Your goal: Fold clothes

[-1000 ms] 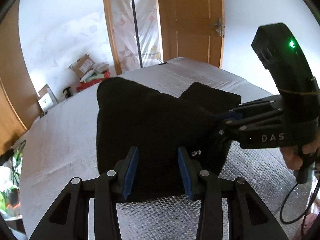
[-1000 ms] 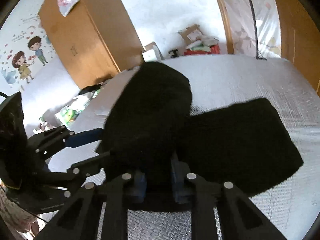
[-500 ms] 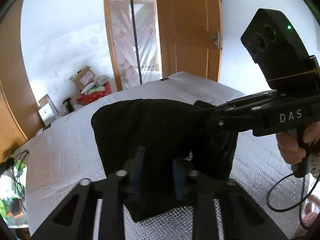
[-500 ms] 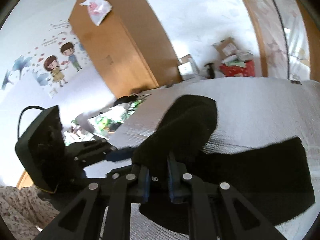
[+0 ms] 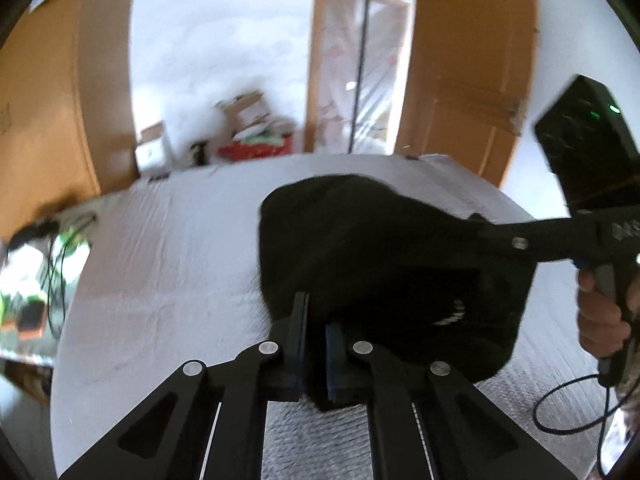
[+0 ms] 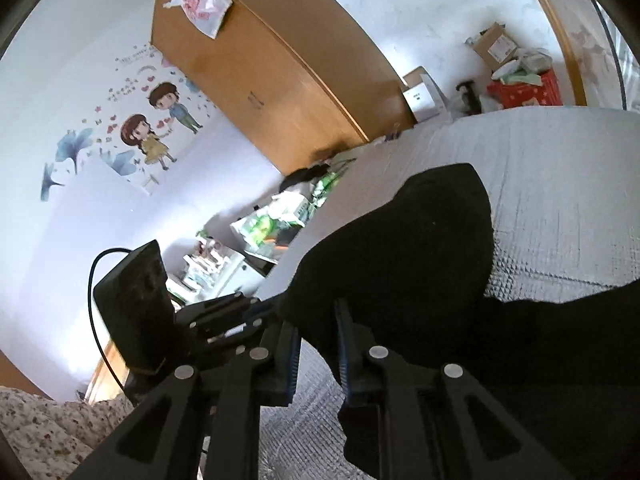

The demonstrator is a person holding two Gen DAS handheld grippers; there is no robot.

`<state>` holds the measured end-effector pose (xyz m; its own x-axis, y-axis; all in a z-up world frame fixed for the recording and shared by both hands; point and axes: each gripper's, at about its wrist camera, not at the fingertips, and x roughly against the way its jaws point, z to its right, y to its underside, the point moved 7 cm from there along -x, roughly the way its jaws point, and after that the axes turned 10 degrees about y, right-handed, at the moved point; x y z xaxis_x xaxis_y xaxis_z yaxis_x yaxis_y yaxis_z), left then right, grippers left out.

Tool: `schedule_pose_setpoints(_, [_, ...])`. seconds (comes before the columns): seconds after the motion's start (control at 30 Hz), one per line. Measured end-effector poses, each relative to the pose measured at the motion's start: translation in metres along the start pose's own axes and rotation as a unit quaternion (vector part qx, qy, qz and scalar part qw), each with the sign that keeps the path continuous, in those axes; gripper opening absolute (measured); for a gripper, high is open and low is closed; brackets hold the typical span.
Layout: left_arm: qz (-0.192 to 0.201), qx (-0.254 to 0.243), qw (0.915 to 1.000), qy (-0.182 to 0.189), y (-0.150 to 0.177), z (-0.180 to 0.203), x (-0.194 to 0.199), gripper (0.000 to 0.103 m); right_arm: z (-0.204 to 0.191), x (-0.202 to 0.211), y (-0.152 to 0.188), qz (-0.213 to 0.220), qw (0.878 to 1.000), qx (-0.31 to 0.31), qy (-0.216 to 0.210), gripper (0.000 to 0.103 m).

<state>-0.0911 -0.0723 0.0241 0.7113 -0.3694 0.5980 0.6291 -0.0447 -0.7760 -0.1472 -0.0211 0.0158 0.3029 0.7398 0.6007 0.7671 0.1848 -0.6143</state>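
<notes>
**Hand-held gripper pair on black garment, over bed**

Left hand-held gripper (image 5: 314,344): jaws closing, nearly together, with a fold of the black garment (image 5: 384,264) pinched between the blue pads. Cloth bunches up just past the fingertips and hangs below them.

Right hand-held gripper (image 6: 318,350): jaws opening, a gap visible between the pads. The garment (image 6: 400,248) lies against the right-side pad; whether both pads still press on it, cannot tell. Seen from the left camera, the same gripper (image 5: 484,232) reaches into the far side of the cloth, held by a hand (image 5: 600,312) on its grip, cable trailing below.

Garment: raised portion is lifted off the bed (image 6: 560,184) between the two grippers; the rest lies flat on the quilted silver-grey cover, lower right in the right camera view.

Surroundings: wooden wardrobe (image 6: 280,80) with a plastic bag (image 6: 200,4) on top, cartoon wall stickers (image 6: 152,120), cardboard boxes (image 5: 248,116) and a red box (image 6: 524,90) on the floor by the wall, wooden door (image 5: 468,64). Left view is motion-blurred.
</notes>
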Motion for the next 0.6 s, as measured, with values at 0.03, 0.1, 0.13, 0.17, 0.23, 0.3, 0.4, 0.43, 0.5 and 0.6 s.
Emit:
schedule_pose_setpoints(0.03, [-0.001, 0.008, 1.0, -0.003, 0.001, -0.004, 0.0, 0.007, -0.001, 0.001, 0.001, 0.0, 1.0, 0.001, 0.0, 0.019])
schedule_pose_setpoints(0.1, [0.003, 0.021, 0.9997, -0.009, 0.003, -0.011, 0.001, 0.007, 0.001, 0.007, 0.001, 0.007, 1.0, -0.002, 0.0, 0.02])
schedule_pose_setpoints(0.13, [0.004, 0.027, 0.9995, -0.012, 0.004, -0.014, 0.002, 0.007, 0.003, 0.011, 0.002, 0.011, 1.0, -0.006, 0.002, 0.02])
schedule_pose_setpoints(0.17, [0.005, 0.035, 0.9992, -0.016, 0.005, -0.018, 0.002, 0.007, 0.006, 0.015, 0.002, 0.015, 1.0, -0.01, 0.003, 0.02])
schedule_pose_setpoints(0.23, [0.005, 0.057, 0.998, -0.028, 0.008, -0.028, 0.003, 0.007, 0.014, 0.023, 0.004, 0.021, 1.0, -0.019, 0.012, 0.021])
schedule_pose_setpoints(0.3, [0.004, 0.081, 0.9961, -0.034, 0.013, -0.039, 0.005, 0.007, 0.025, 0.028, 0.009, 0.02, 0.999, -0.026, 0.039, 0.027])
schedule_pose_setpoints(0.4, [0.0, 0.082, 0.9954, -0.05, 0.024, -0.047, 0.01, 0.007, 0.042, 0.028, 0.024, 0.003, 0.997, -0.045, 0.063, 0.034])
schedule_pose_setpoints(0.43, [-0.002, 0.082, 0.9952, -0.055, 0.028, -0.048, 0.012, 0.007, 0.046, 0.026, 0.03, -0.005, 0.997, -0.051, 0.065, 0.036])
schedule_pose_setpoints(0.5, [-0.007, 0.091, 0.9946, -0.05, 0.032, -0.051, 0.011, 0.007, 0.05, 0.018, 0.041, -0.023, 0.996, -0.06, 0.061, 0.037])
schedule_pose_setpoints(0.6, [-0.012, 0.097, 0.9935, -0.059, 0.041, -0.055, 0.014, 0.007, 0.045, 0.009, 0.044, -0.024, 0.997, -0.065, 0.03, 0.037])
